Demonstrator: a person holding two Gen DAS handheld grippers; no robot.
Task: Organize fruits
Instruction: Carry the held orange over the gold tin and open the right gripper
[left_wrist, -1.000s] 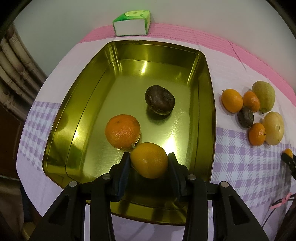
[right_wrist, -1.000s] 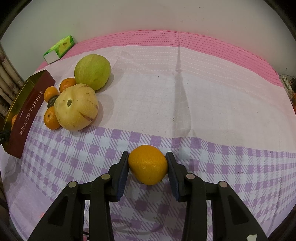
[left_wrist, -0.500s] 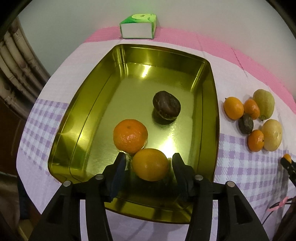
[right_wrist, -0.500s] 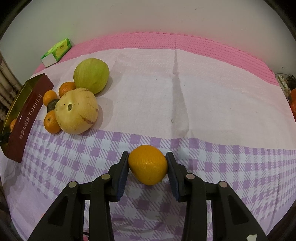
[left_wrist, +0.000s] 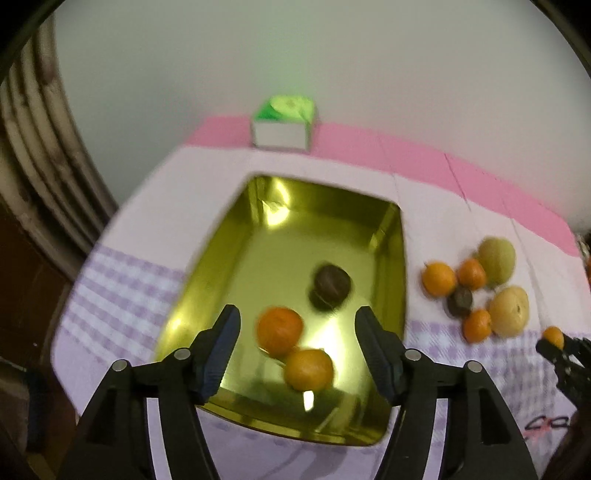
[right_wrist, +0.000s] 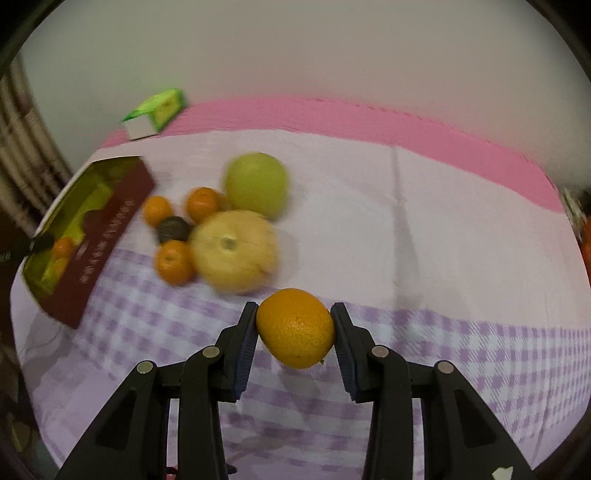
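**Three fruits in the tin, six still on the cloth**

Pink-and-lilac checked cloth covers the tabletop (left_wrist: 461, 369) against a pale wall. Inside the gold tin (left_wrist: 399, 280) lie two oranges and one dark fruit (left_wrist: 331, 285). Right of it cluster three small oranges, a dark fruit, a green fruit and a yellow one. The left claw (left_wrist: 297, 345), its jaws just opened and apart, hangs above the released orange (left_wrist: 309, 370). The right claw (right_wrist: 294, 328) is clamped on another orange (right_wrist: 295, 326).

Gold tin (left_wrist: 400, 266), orange fruit (right_wrist: 295, 328) (purple-checked cloth (right_wrist: 480, 354)).
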